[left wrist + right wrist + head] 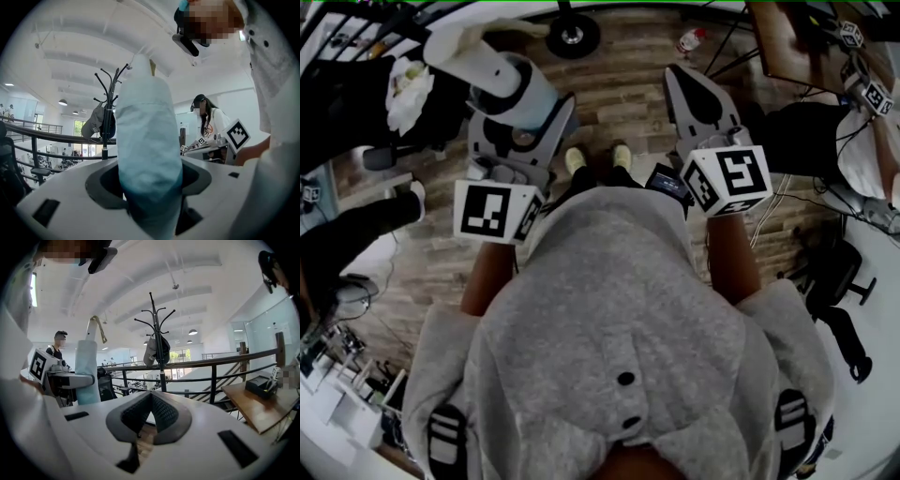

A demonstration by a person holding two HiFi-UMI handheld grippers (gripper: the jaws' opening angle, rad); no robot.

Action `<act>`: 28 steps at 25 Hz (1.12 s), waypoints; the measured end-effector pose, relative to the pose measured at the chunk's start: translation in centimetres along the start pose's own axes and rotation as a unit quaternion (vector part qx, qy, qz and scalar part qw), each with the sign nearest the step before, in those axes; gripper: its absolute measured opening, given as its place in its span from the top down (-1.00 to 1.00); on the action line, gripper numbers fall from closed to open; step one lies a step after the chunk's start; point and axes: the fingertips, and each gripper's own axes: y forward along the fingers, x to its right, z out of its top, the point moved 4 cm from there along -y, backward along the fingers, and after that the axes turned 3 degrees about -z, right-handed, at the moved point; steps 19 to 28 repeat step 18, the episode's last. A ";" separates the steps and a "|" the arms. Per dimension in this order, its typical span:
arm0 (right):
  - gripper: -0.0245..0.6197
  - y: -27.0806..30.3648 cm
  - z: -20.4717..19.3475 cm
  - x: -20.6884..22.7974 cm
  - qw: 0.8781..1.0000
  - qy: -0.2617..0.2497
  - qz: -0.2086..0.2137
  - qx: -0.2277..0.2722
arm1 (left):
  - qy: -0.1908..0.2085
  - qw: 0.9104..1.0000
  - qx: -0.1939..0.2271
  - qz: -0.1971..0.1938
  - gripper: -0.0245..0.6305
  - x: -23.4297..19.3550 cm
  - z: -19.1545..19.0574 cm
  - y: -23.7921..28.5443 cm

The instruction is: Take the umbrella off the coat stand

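In your left gripper [150, 183] the folded umbrella [147, 131] sits clamped, well apart from the coat stand [111, 91]; right gripper [151, 397] closed, empty. Held near one end, so a fast swing could tip it loose

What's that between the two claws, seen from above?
The person's shoes on the wood floor, between the left claw, holding the umbrella, and the right claw: head view.

Dim, washed-out head view; bright gripper views; all bent by fisheye lenses.
Daylight and ceiling lamps [192, 332] wash both gripper views pale; the umbrella [147, 154], close to the lens, is soft and shaded at its base; frame corners go black.
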 end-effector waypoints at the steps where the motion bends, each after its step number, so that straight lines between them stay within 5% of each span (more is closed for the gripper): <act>1: 0.89 -0.1 -0.1 0.1 1.000 0.000 -0.001 0.000 | 0.000 1.000 0.001 -0.002 0.01 0.2 0.0 0.1; 28: 0.89 0.3 -0.1 1.5 1.000 -0.010 0.003 0.001 | 0.002 1.000 0.009 -0.011 0.01 1.3 0.5 1.6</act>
